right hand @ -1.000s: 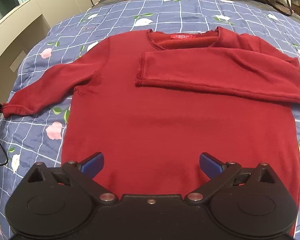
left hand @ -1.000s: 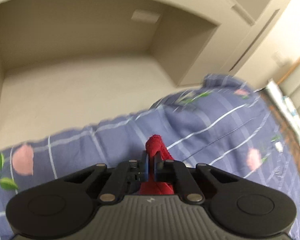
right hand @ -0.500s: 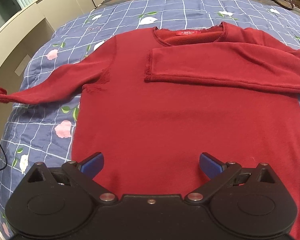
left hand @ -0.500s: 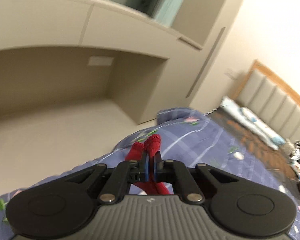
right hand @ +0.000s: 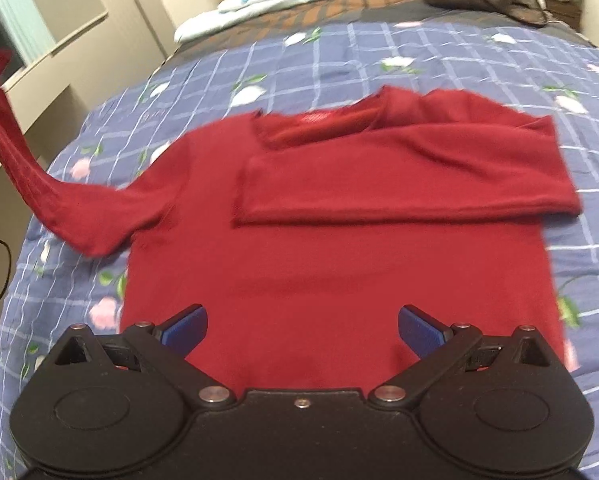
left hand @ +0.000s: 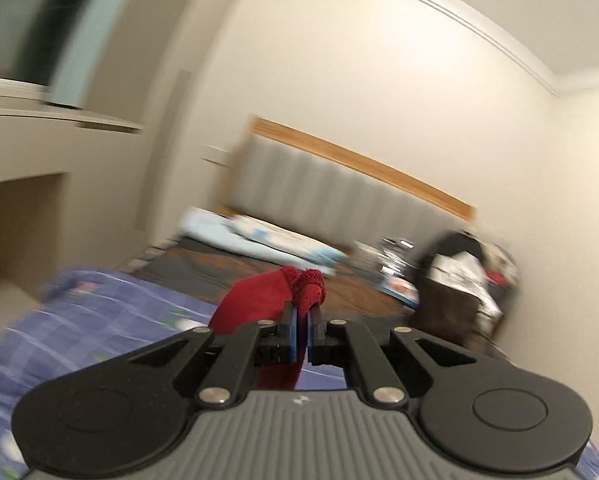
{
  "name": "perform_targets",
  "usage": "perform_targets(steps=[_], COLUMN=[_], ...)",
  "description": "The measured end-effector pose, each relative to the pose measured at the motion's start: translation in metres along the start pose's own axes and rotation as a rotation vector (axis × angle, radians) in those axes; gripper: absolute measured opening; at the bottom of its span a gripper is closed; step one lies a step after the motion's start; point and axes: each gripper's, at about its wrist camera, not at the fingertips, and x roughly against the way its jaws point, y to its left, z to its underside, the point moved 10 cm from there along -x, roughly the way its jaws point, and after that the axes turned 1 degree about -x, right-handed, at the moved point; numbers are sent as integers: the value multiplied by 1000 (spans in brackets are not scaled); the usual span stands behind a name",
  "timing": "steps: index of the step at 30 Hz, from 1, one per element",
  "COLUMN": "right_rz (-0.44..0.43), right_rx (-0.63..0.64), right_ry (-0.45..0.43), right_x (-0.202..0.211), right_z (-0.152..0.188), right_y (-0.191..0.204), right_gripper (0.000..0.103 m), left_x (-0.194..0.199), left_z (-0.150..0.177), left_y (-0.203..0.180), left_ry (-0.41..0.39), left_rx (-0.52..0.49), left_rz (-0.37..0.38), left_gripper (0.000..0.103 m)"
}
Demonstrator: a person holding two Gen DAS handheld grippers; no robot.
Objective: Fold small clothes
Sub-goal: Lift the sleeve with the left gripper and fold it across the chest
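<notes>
Fig.: red knit sweater (right hand: 331,248) lying flat on the floral quilt (right hand: 439,52), one sleeve already folded across its chest. Your left gripper (left hand: 302,316) is clamped on the other sleeve's cuff (left hand: 309,286), lifted off the bed (sleeve hangs limp below it). Your right gripper (right hand: 301,330) hovers w/ jaws wide, empty, over the hem. Fabric looks soft, light, stretchy; grip at cuffs/seams, since loose knit will likely sag and drag.

Red sweater (right hand: 339,264) flat on bed, one sleeve folded across chest, other sleeve lifted.
</notes>
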Motion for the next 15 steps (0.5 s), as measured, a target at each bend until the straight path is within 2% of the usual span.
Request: perform_targets(steps=[4,8,12,15], right_rz=[27,61,98,119], right_rx=[-34,-61,-91,-102], right_ry=[-31,-35,-29,-24], right_x=[9,15,20,24], right_z=[-6,-1,9,16], right_y=[-34,-72,-111,-134], right_gripper=[102,102,102,102], left_x=[-41,-87,-99,-95], left_z=[53,135,221,258], left_y=[-80,-136,-163,-181], left_ry=[64,186,319,381], left_rx=[-35,-81,-136,-192], left_rz=[78,125,146,158], left_gripper=[4,4,4,4])
